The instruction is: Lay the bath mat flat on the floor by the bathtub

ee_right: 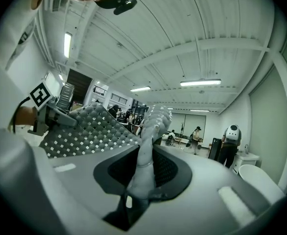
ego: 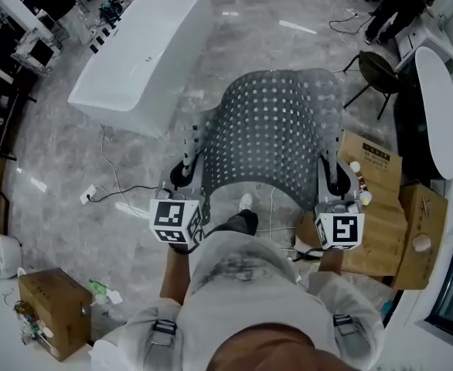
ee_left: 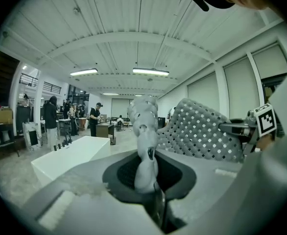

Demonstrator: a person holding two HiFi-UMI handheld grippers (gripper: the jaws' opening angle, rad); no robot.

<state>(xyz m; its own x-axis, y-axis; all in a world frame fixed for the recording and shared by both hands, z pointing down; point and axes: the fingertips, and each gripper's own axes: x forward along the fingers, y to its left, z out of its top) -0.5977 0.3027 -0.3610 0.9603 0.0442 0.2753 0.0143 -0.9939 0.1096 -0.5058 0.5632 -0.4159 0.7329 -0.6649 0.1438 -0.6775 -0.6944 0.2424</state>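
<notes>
Tub [ego: 145,52] sits upper left. Left gripper [ego: 186,172] has its jaws clamped on the mat's near-left edge. The mat [ego: 277,130] hangs spread in the air over the floor [ego: 56,153], right of the tub. Right gripper [ego: 335,182] jaws are clamped on its near-right edge. I judge it light, floppy and rubbery; edge holds keep it spread.

Left tongs [ego: 189,149] and right tongs [ego: 333,159] (near level) grip the bath mat [ego: 273,130].
</notes>
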